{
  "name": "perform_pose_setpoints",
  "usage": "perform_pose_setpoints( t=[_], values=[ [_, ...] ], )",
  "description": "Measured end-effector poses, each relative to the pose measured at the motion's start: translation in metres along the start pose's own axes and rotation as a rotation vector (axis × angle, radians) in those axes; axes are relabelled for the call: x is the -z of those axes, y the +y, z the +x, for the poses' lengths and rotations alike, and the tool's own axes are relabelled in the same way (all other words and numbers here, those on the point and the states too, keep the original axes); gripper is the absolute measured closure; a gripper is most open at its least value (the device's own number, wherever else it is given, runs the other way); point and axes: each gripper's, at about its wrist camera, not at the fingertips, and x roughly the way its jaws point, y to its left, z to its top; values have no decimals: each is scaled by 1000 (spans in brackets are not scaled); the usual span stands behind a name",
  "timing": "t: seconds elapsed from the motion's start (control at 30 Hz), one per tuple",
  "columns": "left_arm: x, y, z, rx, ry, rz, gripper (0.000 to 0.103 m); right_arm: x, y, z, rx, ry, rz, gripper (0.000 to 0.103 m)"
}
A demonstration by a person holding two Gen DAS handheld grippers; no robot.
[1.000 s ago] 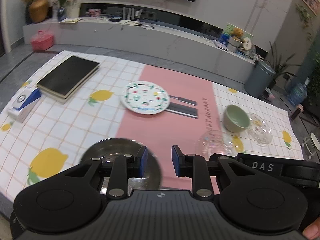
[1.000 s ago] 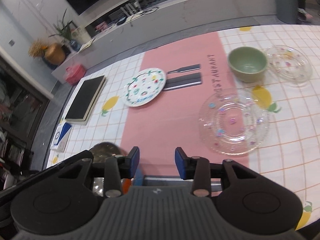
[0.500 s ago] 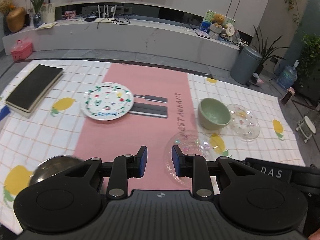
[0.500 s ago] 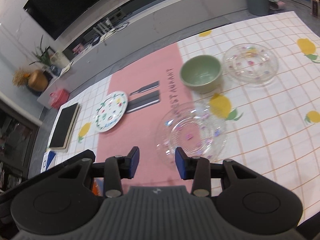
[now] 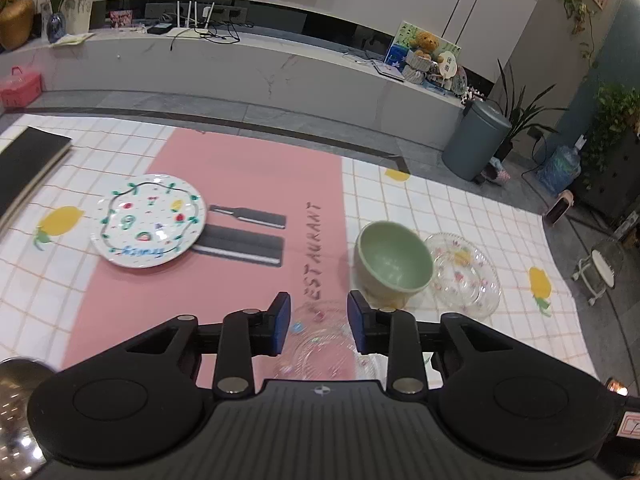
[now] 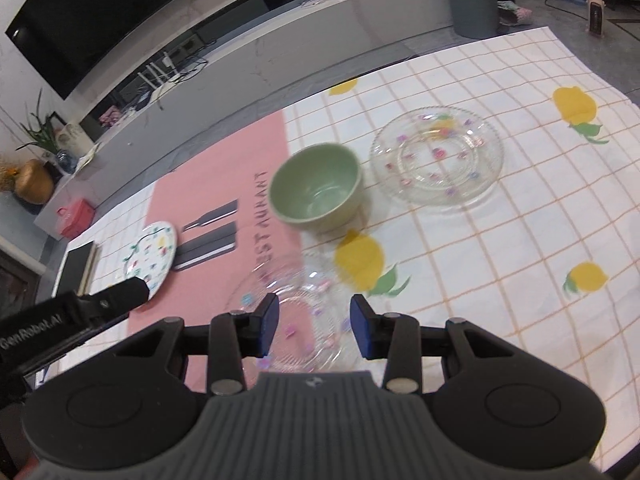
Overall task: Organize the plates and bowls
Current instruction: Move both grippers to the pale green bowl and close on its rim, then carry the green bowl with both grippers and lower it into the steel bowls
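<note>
Near table edge: left gripper point(image 5: 319, 322) and right gripper point(image 6: 314, 326), jaws of both spread, empty, above near clear glass plate point(image 6: 298, 304). Green bowl point(image 6: 316, 188) just beyond; second glass plate point(image 6: 438, 160) right of bowl; painted plate point(image 5: 150, 220) far left. Step, judged: approach to near plate. Next move: lower, straddle rim, pinch.

Pink runner point(image 5: 224, 168) of the tablecloth: "RESTAURANT" in dark capitals, running lengthwise beside the printed knife and bar shapes; also readable in the right wrist view point(image 6: 224, 168).
Painted plate point(image 5: 149, 220): blue handwritten word along the near rim, too small to make out.
Left gripper point(image 6: 68, 320), on its black side in the right wrist view: "GenRobot.AI" in white letters.
</note>
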Motion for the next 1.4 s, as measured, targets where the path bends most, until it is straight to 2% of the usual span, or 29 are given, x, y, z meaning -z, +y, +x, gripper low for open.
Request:
perform_pose_setpoints(
  t=[0.53,0.7,0.8,0.97,1.13,1.27,1.4],
  values=[
    [-22,-14,82,17,55,-82,63,-52,-29,49,29,-23,55,64],
    [-28,-24,107,34,76,-74,63,-65,-28,68,26,-14,54,70],
    [-31,-29,119,44,86,-60,63,-71,-27,78,32,-4,53,70],
    [-31,-39,137,25,119,-9,63,-74,-26,94,27,31,68,74],
    [-30,-40,151,4,160,-16,66,-74,-28,106,22,49,88,81],
    [-31,-41,158,12,178,-15,79,-77,-32,116,-2,70,128,86],
    [-31,-44,164,-23,174,9,90,-78,-30,119,10,68,124,87]
  ],
)
